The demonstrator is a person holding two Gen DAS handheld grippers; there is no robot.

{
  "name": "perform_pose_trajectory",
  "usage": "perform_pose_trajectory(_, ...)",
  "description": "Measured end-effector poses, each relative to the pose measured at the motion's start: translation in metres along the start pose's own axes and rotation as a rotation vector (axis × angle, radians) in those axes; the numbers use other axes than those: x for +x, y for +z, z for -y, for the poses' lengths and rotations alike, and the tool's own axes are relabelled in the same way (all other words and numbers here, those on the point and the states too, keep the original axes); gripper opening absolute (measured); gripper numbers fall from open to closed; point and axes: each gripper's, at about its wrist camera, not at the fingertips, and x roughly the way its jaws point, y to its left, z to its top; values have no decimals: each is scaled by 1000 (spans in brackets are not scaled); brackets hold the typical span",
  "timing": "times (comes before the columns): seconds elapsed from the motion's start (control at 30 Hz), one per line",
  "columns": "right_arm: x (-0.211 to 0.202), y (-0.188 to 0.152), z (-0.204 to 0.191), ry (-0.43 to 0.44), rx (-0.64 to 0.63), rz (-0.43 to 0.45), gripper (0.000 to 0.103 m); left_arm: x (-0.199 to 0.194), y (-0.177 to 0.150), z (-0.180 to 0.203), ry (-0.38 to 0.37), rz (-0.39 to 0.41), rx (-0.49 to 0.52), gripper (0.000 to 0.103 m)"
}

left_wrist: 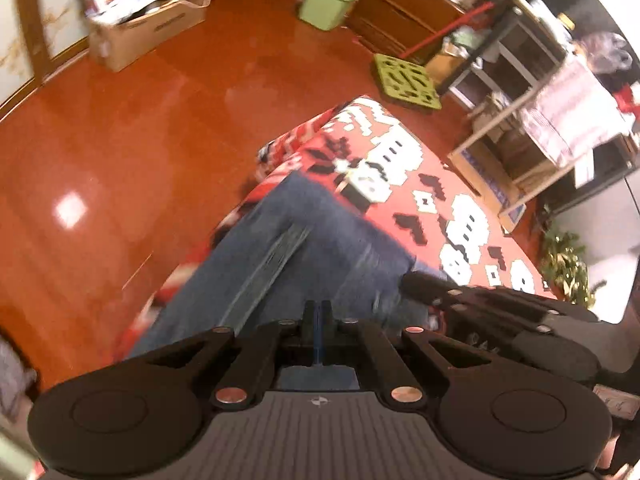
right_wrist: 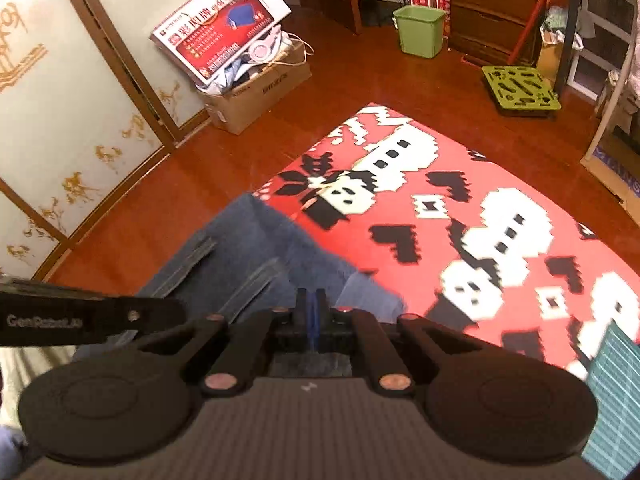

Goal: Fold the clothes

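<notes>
Glossy red-brown floor [right_wrist: 132, 216] underfoot, red patterned cover [right_wrist: 492, 184] over raised surface. Left gripper [left_wrist: 317, 314] pinched closed on denim fold of jeans [left_wrist: 288, 248]; right gripper [right_wrist: 311, 304] likewise clamped tight on same jeans [right_wrist: 256, 236], just right of left one. Jeans hang forward from both, draped over cover's near left edge. Far off: green bin [right_wrist: 420, 30], cardboard box [right_wrist: 256, 92] by sliding door, green perforated stool [right_wrist: 520, 88] at right.
</notes>
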Motion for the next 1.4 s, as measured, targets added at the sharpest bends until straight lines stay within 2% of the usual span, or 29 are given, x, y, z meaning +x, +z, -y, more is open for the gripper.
perform_pose_trajectory(0.2,43,14,11,0,47,-10,0,46,36,6,-16,-32,79,0)
perform_pose_trajectory(0.37,57,23,21,10,63,17,0,69,48,9,-43,-41,120,1)
perform_pose_trajectory(0.53,60,35,33,-34,105,40,2,78,60,11,-41,-30,110,1)
perform_pose_trajectory(0.67,43,38,37,-26,114,71,2,68,68,14,-59,-6,92,0)
perform_pose_trajectory(0.8,35,27,26,5,63,34,2,48,68,15,-55,22,88,0)
perform_pose_trajectory(0.9,34,17,19,11,25,2,2,40,60,7,-24,16,90,0)
perform_pose_trajectory(1.0,43,8,17,-9,4,-13,0,44,53,-4,5,-2,88,0)
perform_pose_trajectory(1.2,50,19,14,-27,49,20,2,62,57,-12,-28,23,100,1)
perform_pose_trajectory(1.33,44,28,4,23,75,54,2,66,64,-11,-38,22,95,0)
perform_pose_trajectory(1.4,43,30,-7,47,49,56,2,65,67,-10,-38,22,99,0)
